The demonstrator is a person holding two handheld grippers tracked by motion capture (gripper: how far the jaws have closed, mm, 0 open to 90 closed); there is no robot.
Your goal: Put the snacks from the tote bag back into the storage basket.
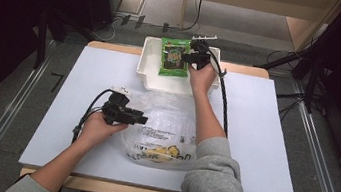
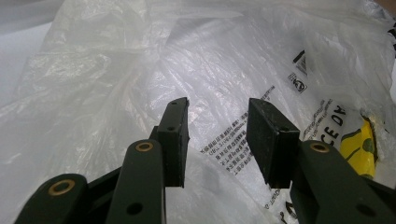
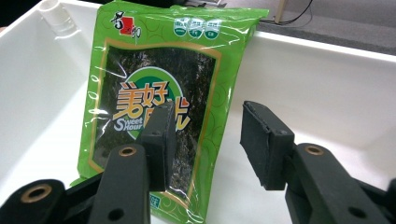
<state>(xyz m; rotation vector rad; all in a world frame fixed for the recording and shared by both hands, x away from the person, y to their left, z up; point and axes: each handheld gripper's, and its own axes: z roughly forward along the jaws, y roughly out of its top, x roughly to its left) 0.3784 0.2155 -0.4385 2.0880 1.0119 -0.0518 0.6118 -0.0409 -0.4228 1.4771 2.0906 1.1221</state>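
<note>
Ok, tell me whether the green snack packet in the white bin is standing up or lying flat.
Standing, tilted back. The green snack packet rests on its bottom edge in the white bin, its top leaning against the bin's far wall.

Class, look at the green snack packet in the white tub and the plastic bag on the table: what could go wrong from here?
1. The green foil seaweed packet leans against the wall of the white plastic tub. The open right claw has only one pad in front of it, so closing might nudge it over.
2. The thin clear plastic bag lies crumpled and slack. The open left claw hovering over it could pinch just one layer, leaving the bag's mouth shut.
</note>
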